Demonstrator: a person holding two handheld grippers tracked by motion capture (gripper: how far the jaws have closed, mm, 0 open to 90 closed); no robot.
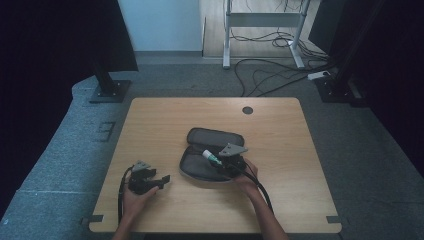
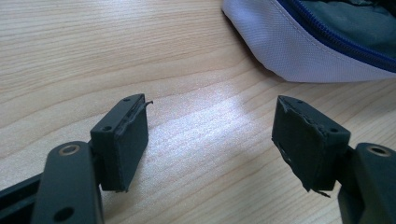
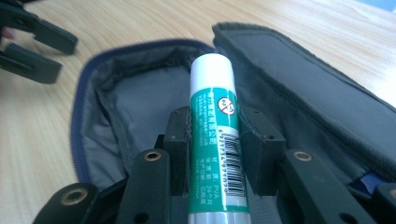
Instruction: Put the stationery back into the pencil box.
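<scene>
A grey zip pouch [image 1: 210,159] lies open in the middle of the table, its lid [image 1: 215,136] folded back. My right gripper [image 1: 226,161] hangs over the pouch, shut on a green and white glue stick [image 1: 211,157]. In the right gripper view the glue stick [image 3: 215,135] is clamped between both pads, its white cap pointing into the open pouch [image 3: 135,102]. My left gripper [image 1: 161,179] rests on the table left of the pouch, open with nothing between its pads [image 2: 126,140]. The pouch's pale outer side and blue zip [image 2: 317,44] show at the upper right there.
The wooden table [image 1: 150,125] has a round black cable hole [image 1: 247,110] near its far edge. Bare wood lies around the pouch on all sides. Beyond the table are carpet, black stand bases [image 1: 110,90] and loose cables [image 1: 280,70] on the floor.
</scene>
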